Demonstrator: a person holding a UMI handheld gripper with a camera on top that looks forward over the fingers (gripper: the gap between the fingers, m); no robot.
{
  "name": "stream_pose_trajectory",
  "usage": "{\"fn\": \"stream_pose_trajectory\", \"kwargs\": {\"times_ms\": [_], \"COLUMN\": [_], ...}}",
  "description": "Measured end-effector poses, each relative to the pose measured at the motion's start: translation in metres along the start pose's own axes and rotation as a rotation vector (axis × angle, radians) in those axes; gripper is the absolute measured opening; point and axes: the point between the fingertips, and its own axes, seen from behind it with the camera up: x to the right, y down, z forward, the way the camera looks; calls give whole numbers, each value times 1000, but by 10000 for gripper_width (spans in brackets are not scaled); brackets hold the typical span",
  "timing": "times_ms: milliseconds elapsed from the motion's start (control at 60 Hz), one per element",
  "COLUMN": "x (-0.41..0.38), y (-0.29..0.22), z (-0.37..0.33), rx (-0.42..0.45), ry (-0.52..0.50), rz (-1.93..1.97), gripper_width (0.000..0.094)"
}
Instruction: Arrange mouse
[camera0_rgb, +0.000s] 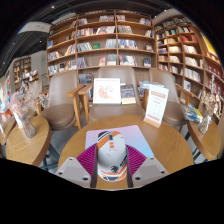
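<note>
A white mouse (112, 152) with orange and dark markings sits between my gripper's (112, 162) two fingers. The magenta pads (91, 158) press on its left and right sides, so the gripper is shut on it. The mouse is over the near part of a pale mouse mat (136, 138) that lies on a round wooden table (172, 150). I cannot tell whether the mouse rests on the mat or is held just above it.
A white sign (107, 92) and a slanted display card (155, 103) stand at the table's far side. Wooden chairs (62, 105) stand behind it. A second round table (25, 148) is to the left. Bookshelves (110, 45) line the back.
</note>
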Motion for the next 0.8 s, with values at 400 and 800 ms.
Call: {"fn": "stream_pose_trajectory", "kwargs": {"times_ms": [400, 800], "x": [34, 38], "y": [20, 23], "z": [151, 93], "rx": [-154, -74], "ry": [45, 60], "rz": [27, 1], "gripper_width": [425, 858]}}
